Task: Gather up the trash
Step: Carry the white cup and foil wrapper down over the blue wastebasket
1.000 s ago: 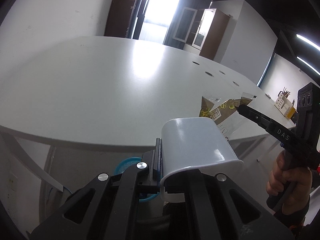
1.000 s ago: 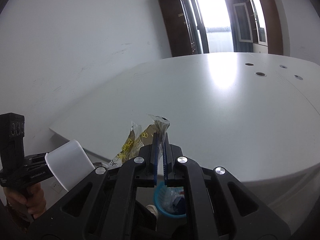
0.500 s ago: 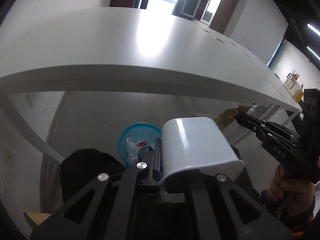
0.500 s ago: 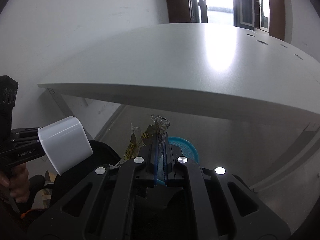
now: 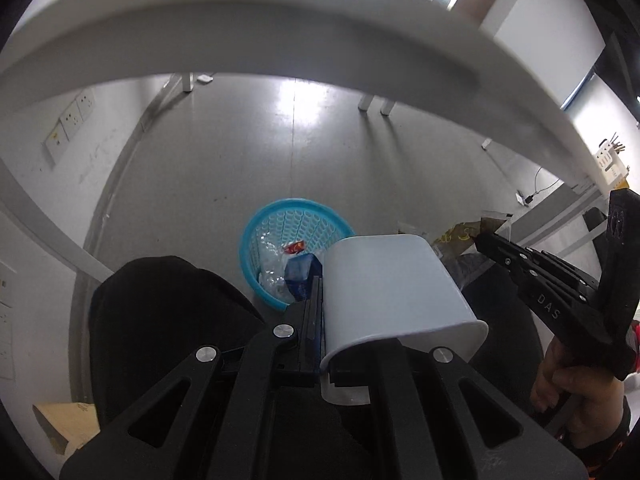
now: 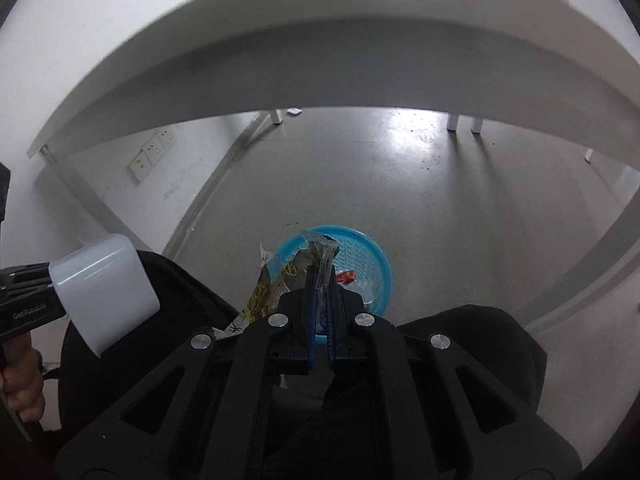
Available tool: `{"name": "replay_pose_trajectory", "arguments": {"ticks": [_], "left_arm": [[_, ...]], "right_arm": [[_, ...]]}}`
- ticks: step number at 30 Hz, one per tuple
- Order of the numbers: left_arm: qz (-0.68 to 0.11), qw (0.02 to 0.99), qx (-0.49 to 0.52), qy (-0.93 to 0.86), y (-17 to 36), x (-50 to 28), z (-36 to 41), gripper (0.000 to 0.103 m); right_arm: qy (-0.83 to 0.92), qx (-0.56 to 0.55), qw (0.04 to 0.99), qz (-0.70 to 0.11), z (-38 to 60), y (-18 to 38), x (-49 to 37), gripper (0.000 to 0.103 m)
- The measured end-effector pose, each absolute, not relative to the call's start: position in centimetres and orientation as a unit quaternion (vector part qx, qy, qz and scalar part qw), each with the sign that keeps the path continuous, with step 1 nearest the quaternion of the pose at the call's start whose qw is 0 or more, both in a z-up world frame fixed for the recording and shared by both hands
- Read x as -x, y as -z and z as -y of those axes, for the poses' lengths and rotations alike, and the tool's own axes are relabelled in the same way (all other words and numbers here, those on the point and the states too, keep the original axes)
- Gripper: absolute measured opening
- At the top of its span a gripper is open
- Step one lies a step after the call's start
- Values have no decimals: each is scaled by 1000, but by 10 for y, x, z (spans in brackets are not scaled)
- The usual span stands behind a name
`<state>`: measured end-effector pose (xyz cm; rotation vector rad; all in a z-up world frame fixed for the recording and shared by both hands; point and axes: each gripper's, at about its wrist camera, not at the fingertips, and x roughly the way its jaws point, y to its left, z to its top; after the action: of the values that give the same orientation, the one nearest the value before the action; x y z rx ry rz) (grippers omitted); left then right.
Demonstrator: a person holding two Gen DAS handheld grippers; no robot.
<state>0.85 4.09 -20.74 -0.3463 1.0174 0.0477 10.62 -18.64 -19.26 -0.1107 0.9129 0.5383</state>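
Observation:
My left gripper point(image 5: 322, 280) is shut on the wall of a white plastic cup point(image 5: 392, 284), which lies on its side between the jaws; the same cup point(image 6: 104, 284) shows at the left of the right wrist view. My right gripper point(image 6: 320, 276) is shut on a crumpled brown and yellow snack wrapper point(image 6: 280, 280), seen also at the right as the wrapper point(image 5: 464, 236). Below both, on the floor under the table, stands a blue mesh waste basket point(image 5: 296, 216) with trash inside; the basket point(image 6: 368, 252) lies just beyond the wrapper.
The white table edge point(image 5: 280, 40) arcs overhead across both views. Table legs point(image 5: 376, 104) stand farther back on the grey floor. A person's black-clad knees point(image 5: 168, 312) flank the basket. Wall sockets point(image 6: 152, 152) are at the left. A hand point(image 5: 576, 388) grips the right tool.
Both grippers have sunk from above the tabletop to below its edge and tilted down. The basket on the floor has come into full view. Cup and wrapper stay gripped.

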Motion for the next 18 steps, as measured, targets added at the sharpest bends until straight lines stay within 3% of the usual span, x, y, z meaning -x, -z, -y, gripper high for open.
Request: {"name": "replay_pose_trajectory", "arguments": {"ticks": [18], "left_arm": [[-575, 792, 198, -55, 293, -96, -75, 1]], "right_arm": [[-204, 54, 820, -533, 131, 309, -184, 3]]}}
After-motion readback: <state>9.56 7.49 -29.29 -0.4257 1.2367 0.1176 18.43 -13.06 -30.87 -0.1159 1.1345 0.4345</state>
